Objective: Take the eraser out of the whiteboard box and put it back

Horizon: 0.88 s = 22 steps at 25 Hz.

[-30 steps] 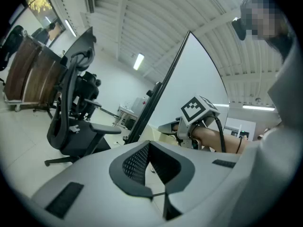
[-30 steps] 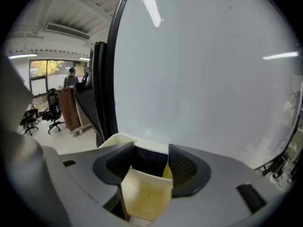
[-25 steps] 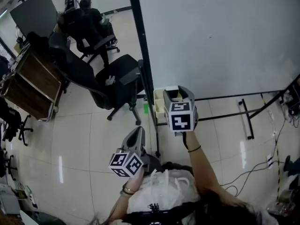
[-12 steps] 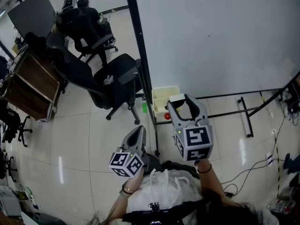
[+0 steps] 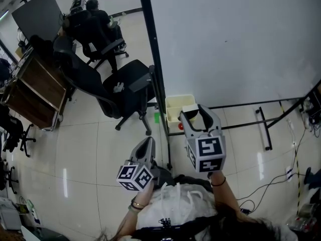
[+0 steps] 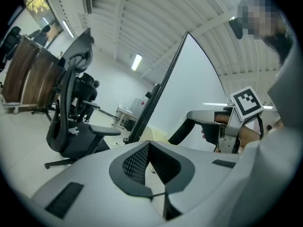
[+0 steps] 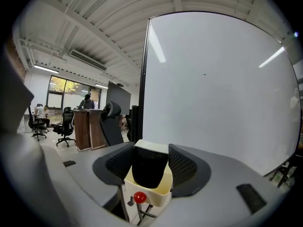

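Note:
The eraser (image 7: 149, 169), black with a white top, sits between the pads of my right gripper (image 7: 149, 161), which is shut on it. Just below and behind it is the cream whiteboard box (image 7: 163, 192), with a red knob (image 7: 139, 197) under its front. From the head view, the right gripper (image 5: 193, 110) holds the eraser (image 5: 189, 108) at the near edge of the box (image 5: 175, 105), which hangs at the foot of the whiteboard (image 5: 225, 39). My left gripper (image 5: 146, 141) is lower left, shut and holding nothing (image 6: 157, 176).
The whiteboard's black frame post (image 5: 153, 69) runs down beside the box, its stand feet (image 5: 263, 127) on the tiled floor. Black office chairs (image 5: 125, 87) stand left, a wooden desk (image 5: 35, 92) farther left, a seated person (image 5: 95, 14) beyond. Cables (image 5: 296, 149) trail at right.
A second ago my right gripper reached into the box; it has since drawn back toward me with the eraser in its jaws. The left gripper has stayed put.

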{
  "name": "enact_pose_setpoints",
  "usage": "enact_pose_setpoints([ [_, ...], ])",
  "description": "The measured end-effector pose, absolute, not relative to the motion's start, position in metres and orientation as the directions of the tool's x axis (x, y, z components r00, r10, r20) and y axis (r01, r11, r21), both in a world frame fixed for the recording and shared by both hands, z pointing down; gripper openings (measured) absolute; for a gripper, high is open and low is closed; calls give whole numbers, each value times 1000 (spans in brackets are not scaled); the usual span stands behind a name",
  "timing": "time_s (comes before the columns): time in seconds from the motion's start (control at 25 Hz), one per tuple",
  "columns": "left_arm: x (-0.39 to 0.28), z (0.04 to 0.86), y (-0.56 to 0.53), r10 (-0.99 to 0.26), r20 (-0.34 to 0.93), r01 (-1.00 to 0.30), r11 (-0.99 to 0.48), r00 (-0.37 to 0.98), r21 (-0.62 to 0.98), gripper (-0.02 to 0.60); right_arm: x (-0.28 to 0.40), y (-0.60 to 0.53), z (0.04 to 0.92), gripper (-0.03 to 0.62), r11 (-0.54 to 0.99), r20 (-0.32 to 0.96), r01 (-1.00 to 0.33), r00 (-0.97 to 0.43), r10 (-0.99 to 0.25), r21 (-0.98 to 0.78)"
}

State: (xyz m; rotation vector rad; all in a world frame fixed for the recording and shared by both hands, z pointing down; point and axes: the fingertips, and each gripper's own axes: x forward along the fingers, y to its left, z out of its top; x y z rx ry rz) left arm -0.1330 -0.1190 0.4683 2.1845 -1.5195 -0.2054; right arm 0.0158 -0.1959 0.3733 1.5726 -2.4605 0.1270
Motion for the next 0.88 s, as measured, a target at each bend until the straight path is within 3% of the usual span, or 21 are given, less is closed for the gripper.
enact_pose_setpoints([
  [0.24,-132,465,-119,-917,133,-845,-281,376,454,-15,19,-200,376,262,415,218,-909,-396,-892,46],
  [0.52,-132,466,-121,-918,132,-844,-278,374,459,-15,4,-230,461,268,428,394,-899,-361,-845,94],
  [0.8,-135,467,-121,-923,140,-850,-261,359,458,-15,13,-219,408,285,388,197,-921,-372,-907,46],
  [0.84,-134,467,-120,-921,141,-849,-263,362,459,-15,17,-213,394,278,390,161,-920,-381,-911,28],
  [0.88,-133,468,-120,-920,144,-848,-265,365,459,-15,20,-205,381,223,389,123,-921,-385,-915,11],
])
